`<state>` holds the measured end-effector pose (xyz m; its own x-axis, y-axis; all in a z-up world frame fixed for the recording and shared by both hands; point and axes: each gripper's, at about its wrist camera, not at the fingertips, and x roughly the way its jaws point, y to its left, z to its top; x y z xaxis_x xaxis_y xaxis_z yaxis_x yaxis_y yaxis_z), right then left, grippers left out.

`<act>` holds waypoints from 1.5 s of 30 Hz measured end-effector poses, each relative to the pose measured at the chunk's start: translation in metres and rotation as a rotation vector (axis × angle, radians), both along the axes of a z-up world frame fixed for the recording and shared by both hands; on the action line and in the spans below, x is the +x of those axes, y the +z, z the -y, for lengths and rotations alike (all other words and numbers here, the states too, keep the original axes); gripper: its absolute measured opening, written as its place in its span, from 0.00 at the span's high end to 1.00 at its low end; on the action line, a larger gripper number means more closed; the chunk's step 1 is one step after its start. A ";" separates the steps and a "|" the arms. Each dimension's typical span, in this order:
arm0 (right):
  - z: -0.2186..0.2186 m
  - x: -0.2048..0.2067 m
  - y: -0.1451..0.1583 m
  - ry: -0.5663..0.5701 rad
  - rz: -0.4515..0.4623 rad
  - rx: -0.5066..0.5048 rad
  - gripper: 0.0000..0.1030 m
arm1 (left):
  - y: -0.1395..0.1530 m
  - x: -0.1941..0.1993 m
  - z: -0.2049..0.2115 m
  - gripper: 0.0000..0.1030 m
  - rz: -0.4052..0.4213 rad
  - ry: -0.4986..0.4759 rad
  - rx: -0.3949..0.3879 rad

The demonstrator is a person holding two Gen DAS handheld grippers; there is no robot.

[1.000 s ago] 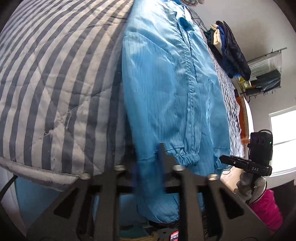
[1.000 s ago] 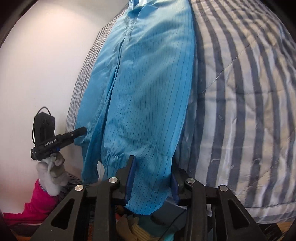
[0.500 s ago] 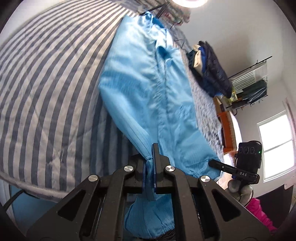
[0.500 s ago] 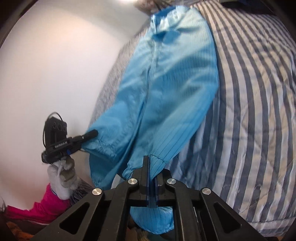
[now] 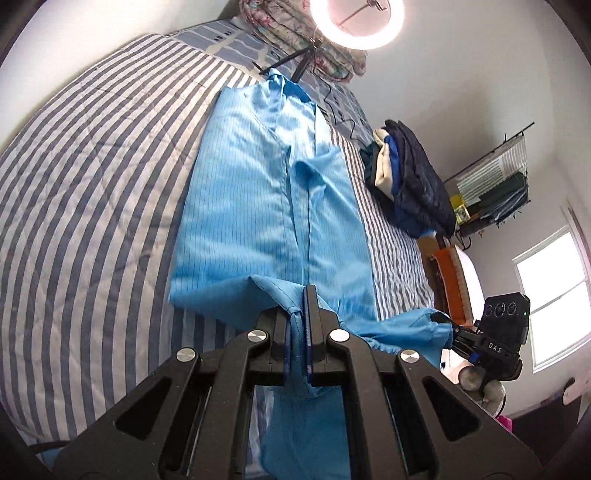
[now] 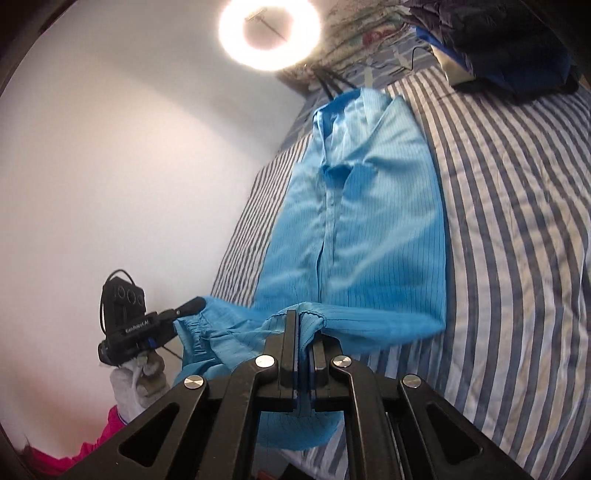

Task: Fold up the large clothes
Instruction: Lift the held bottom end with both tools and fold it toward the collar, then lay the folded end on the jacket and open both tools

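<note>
On the striped bed cover (image 5: 92, 206), one light blue garment (image 5: 266, 206) spread flat, long axis running from the near bed edge up to the collar at the far end, collar pointing toward the ring light (image 5: 356, 22). Beside the garment on the cover, toward the window side, one pile of dark clothes (image 5: 413, 184), well apart from the blue cloth. Behind the collar, a folded flowered quilt (image 5: 295, 26) and thin tripod legs. Near edge of the garment lifted off the cover at two points. Left gripper (image 5: 306, 325) pinched tight on a fold of that blue hem; right gripper (image 6: 303, 343) likewise clamped on the hem. Between both, an elastic cuff hanging. Two grippers, one garment, one clothes pile, one light. Nothing lying across the garment itself.
</note>
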<state>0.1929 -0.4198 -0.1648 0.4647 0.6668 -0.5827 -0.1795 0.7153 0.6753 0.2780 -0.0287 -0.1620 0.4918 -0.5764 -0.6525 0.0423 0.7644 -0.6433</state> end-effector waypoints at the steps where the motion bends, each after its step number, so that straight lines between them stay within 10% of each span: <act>1: -0.001 0.007 0.001 -0.009 0.003 -0.008 0.99 | -0.001 0.006 -0.001 0.97 0.001 0.006 -0.005; 30: -0.015 0.141 -0.065 -0.098 -0.069 -0.166 0.96 | -0.082 0.121 0.007 0.97 -0.127 0.109 0.097; 36: -0.005 0.135 -0.060 -0.120 -0.087 -0.153 0.56 | -0.068 0.119 0.011 0.52 -0.078 0.092 0.147; 45: -0.004 0.106 -0.032 0.061 0.012 -0.101 0.56 | -0.034 0.082 0.014 0.50 0.068 -0.005 0.265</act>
